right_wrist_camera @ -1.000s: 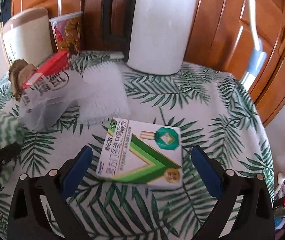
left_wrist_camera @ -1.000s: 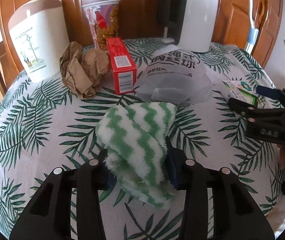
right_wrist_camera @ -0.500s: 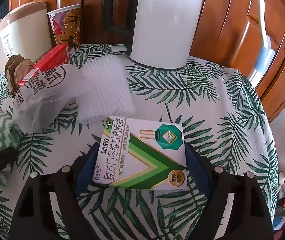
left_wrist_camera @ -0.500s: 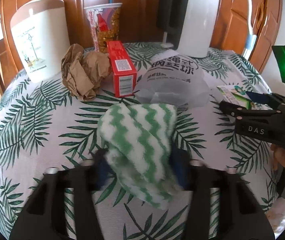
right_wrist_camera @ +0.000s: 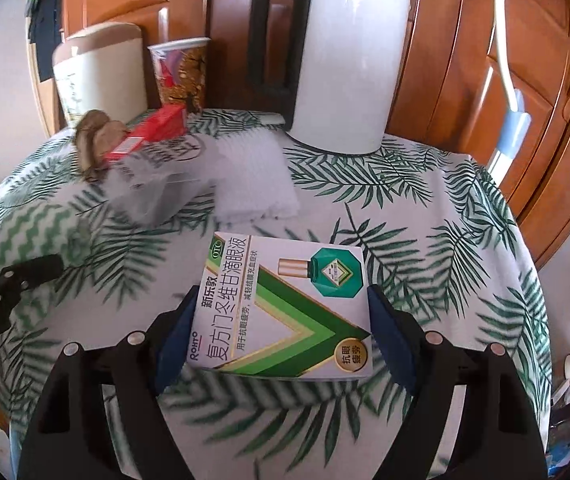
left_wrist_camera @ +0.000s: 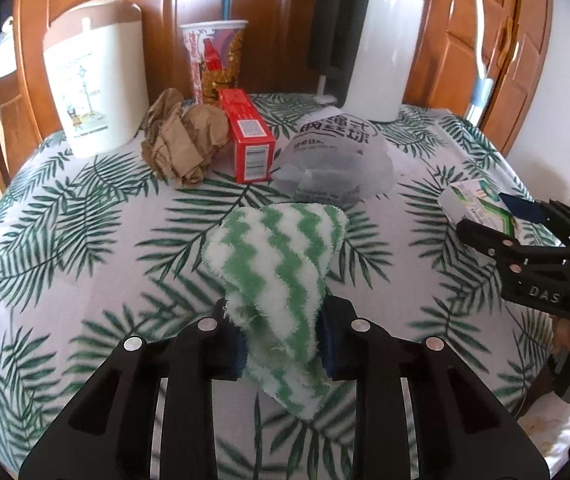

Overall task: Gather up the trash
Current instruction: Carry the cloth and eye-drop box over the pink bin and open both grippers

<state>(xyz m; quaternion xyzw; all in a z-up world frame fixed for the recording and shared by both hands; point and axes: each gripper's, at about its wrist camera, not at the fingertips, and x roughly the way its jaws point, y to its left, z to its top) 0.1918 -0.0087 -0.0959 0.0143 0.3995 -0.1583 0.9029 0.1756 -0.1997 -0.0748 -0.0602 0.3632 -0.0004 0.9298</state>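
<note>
My left gripper (left_wrist_camera: 281, 344) is shut on a fluffy green-and-white zigzag cloth (left_wrist_camera: 277, 256), which hangs between the pads, lifted off the leaf-print table (left_wrist_camera: 65, 220). The same cloth (right_wrist_camera: 37, 232) shows at the left edge of the right wrist view. My right gripper (right_wrist_camera: 281, 320) is shut on a white and green eye-drop box (right_wrist_camera: 285, 312), with both blue pads pressed against its sides. The box is held a little above the tablecloth. In the left wrist view the right gripper (left_wrist_camera: 501, 220) holds that box (left_wrist_camera: 473, 204) at the far right, with a hand below it.
At the back of the table lie crumpled brown paper (left_wrist_camera: 181, 140), a red carton (left_wrist_camera: 249, 136) and a clear printed plastic bag (left_wrist_camera: 333, 160). Behind them stand a cream canister (left_wrist_camera: 97, 80), a paper cup (left_wrist_camera: 215, 60) and a white kettle (left_wrist_camera: 377, 40). White foam netting (right_wrist_camera: 253, 176) lies mid-table.
The left jaws have squeezed in on the cloth and raised it. The right jaws have closed onto the sides of the eye-drop box and lifted it off the table.
</note>
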